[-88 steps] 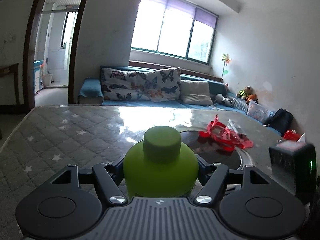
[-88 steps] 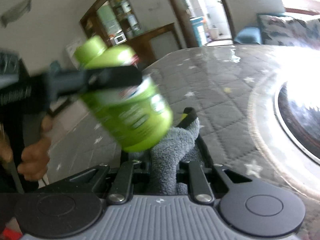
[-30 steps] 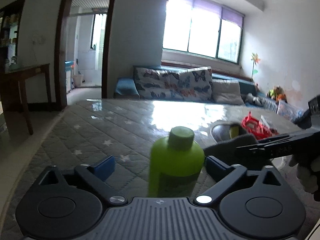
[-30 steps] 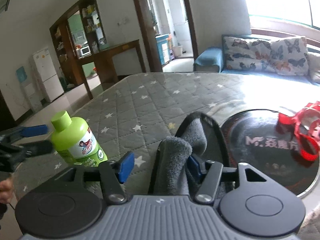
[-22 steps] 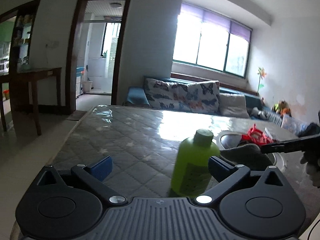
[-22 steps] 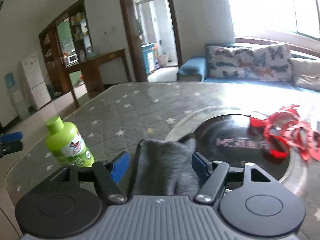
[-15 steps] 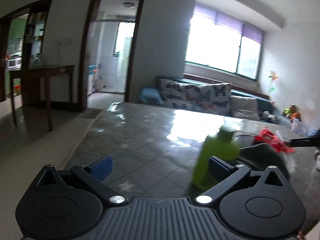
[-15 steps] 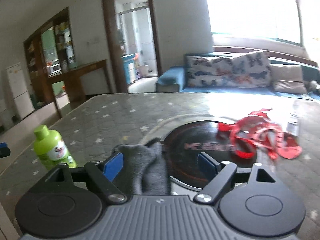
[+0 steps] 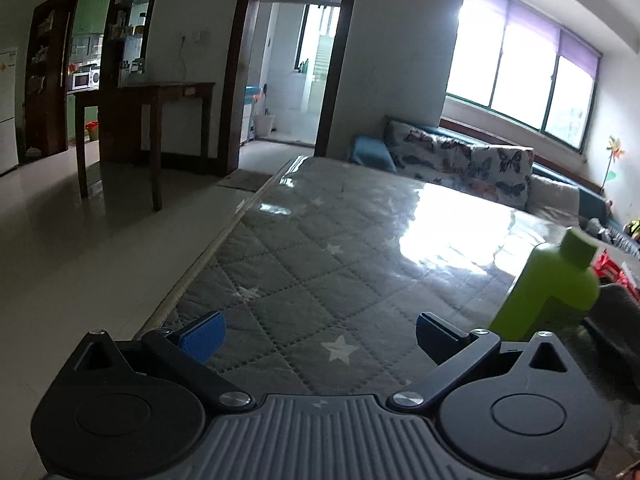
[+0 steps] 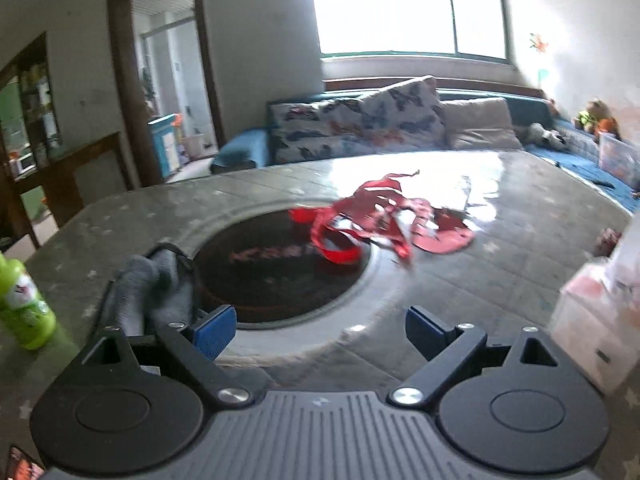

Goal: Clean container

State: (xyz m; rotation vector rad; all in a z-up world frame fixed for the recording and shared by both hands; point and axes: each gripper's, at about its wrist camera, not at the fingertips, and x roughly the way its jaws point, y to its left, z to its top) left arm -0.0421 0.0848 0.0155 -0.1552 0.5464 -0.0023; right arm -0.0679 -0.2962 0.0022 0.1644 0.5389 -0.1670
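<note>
At the bottom of the left wrist frame the left claw [image 9: 318,330] is gaping wide with nothing between its blue pads, hanging over the quilted, star-printed worktop [image 9: 320,264] close to its near edge. The right claw [image 10: 320,330] is likewise spread wide and gripping nothing at the bottom of the right wrist frame.

Just past the right claw's left finger, a grey cloth [image 10: 154,290] is lying crumpled on the worktop, overlapping the rim of a dark round inset [image 10: 280,264] at centre frame. The container to be cleaned, a green bottle [image 9: 548,292], is standing upright at the right edge of the left view, just beyond that claw's right finger; in the right view it is sitting at the far left edge, apart from the cloth. Further back, red straps [image 10: 380,216] are sprawling over the inset's far rim. A pale box [image 10: 596,320] is showing at the right edge of the right view, and a sofa [image 10: 360,128] is lining the wall behind.

With bottle and cloth both set down, the wiping appears done or paused. The risk: the bottle is standing close to the left claw's right finger, so a careless sideways swing could be knocking it over, and it is tall and narrow-based enough to topple and roll.
</note>
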